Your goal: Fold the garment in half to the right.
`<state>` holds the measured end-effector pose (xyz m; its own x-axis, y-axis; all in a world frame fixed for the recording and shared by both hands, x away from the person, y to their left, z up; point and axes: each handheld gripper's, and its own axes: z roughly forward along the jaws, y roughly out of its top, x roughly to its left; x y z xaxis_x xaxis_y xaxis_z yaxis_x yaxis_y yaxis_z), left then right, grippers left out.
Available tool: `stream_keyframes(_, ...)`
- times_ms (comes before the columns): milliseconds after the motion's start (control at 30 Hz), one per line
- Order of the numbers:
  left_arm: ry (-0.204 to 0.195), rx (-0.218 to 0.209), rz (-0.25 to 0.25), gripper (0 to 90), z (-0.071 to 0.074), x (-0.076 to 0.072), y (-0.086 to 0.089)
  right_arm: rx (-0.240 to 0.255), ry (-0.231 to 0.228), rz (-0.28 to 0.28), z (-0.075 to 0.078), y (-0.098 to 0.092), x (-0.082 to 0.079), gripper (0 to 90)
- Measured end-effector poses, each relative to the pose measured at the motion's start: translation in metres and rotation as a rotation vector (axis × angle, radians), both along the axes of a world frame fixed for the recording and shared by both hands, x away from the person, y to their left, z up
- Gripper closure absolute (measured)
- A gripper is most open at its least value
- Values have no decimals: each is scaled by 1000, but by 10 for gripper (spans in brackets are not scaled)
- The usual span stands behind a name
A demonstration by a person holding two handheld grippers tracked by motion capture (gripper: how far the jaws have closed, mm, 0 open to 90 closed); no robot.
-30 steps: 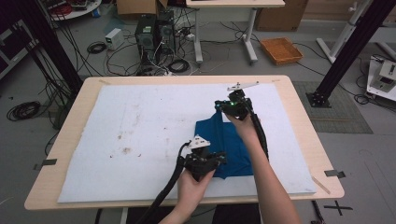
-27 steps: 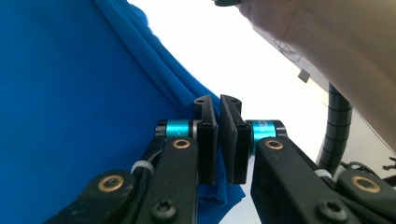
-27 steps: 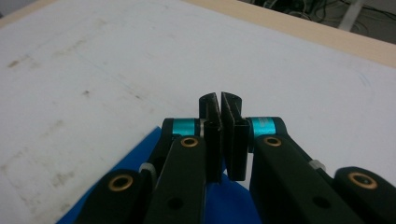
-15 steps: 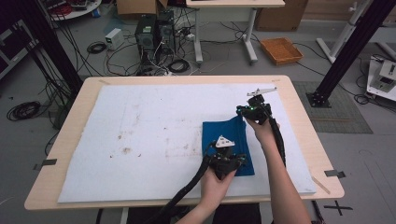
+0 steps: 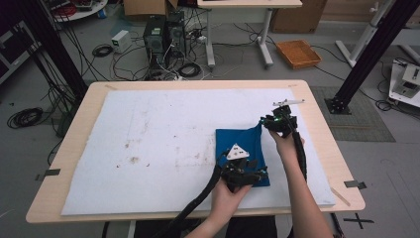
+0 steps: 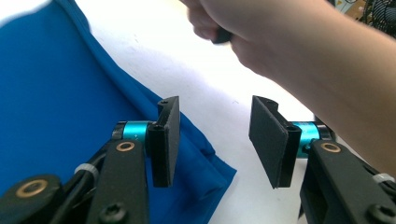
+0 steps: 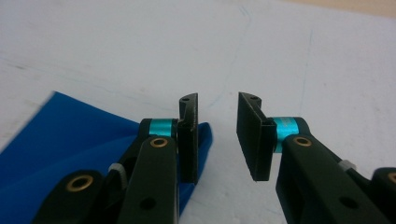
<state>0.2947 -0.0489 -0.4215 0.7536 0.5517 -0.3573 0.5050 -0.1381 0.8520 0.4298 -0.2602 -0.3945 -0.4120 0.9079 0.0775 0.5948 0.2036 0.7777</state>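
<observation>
A folded blue cloth (image 5: 241,151) lies flat on the white mat (image 5: 163,129), right of the middle. My left gripper (image 5: 258,174) is at the cloth's near right corner. Its jaws have just been opening and stand open in the left gripper view (image 6: 215,140), with bare mat between them and the cloth's edge (image 6: 196,154) under the left jaw. My right gripper (image 5: 267,125) is at the cloth's far right corner. Its jaws have also just been opening and stand open in the right gripper view (image 7: 217,135), the cloth's corner (image 7: 70,135) beside the left jaw.
The mat covers most of a wooden table (image 5: 322,144); brown stains (image 5: 132,159) mark its left half. The person's right forearm (image 6: 299,51) crosses above the left gripper. Cables and computer towers (image 5: 163,34) and an orange tray (image 5: 298,52) sit on the floor beyond.
Both hands moved to the right with the cloth, then stopped. Both grippers' jaws have come apart and let go of the cloth's right corners, which now lie on the mat.
</observation>
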Motion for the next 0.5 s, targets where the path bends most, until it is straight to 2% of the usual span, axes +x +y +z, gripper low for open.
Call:
stream_keyframes(100,-37,7,12,525,10,-4,20,31,9,34,-2,0,-22,685)
stream_keyframes(167,-54,9,20,526,15,-6,36,52,-7,54,-6,1,-42,652)
stream_keyframes(267,-72,21,37,525,21,-11,59,42,-35,111,-11,9,-75,621)
stream_keyframes(400,-95,47,75,523,25,-19,87,-49,-54,187,-16,31,-106,584)
stream_keyframes(467,-91,59,87,522,25,-22,99,-154,-69,212,-19,45,-115,573)
stream_keyframes(500,-90,61,95,521,24,-23,104,-191,-69,219,-21,50,-117,573)
